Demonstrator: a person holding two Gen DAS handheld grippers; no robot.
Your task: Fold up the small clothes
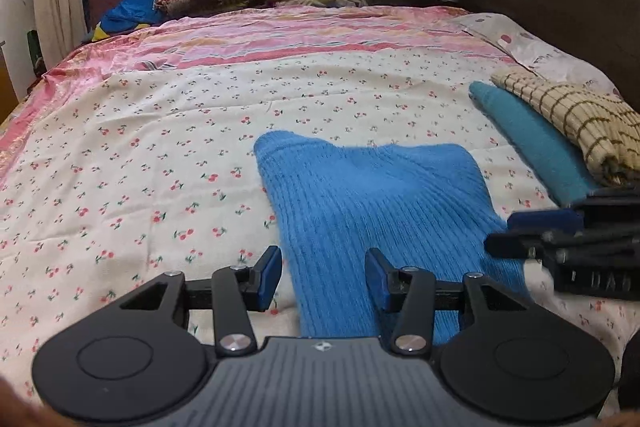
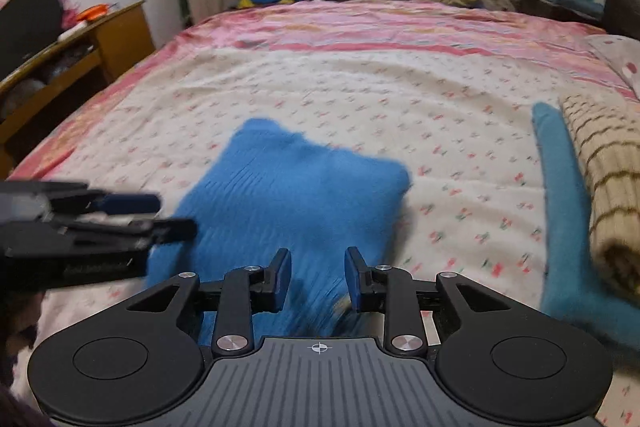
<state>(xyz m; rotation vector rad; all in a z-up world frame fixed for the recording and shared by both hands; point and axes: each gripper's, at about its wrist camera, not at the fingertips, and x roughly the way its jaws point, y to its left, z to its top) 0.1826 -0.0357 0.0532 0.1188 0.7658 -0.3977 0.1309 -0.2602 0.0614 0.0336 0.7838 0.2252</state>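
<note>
A blue ribbed sweater [image 1: 372, 203] lies mid-frame on the cherry-print bed [image 1: 160, 155]. The left tool [image 1: 322, 277] and right tool [image 2: 318, 275] both hover over its lower edge, fingers spread wide, gripping nothing.

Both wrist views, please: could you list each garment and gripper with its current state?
Blue knit sweater: lying partly folded on the bed, held by neither gripper.
Teal garment: folded, under the checked one.
Beige checked garment: folded, on top of the teal.
Left gripper: open, over the sweater's edge.
Right gripper: open, above the sweater.
</note>
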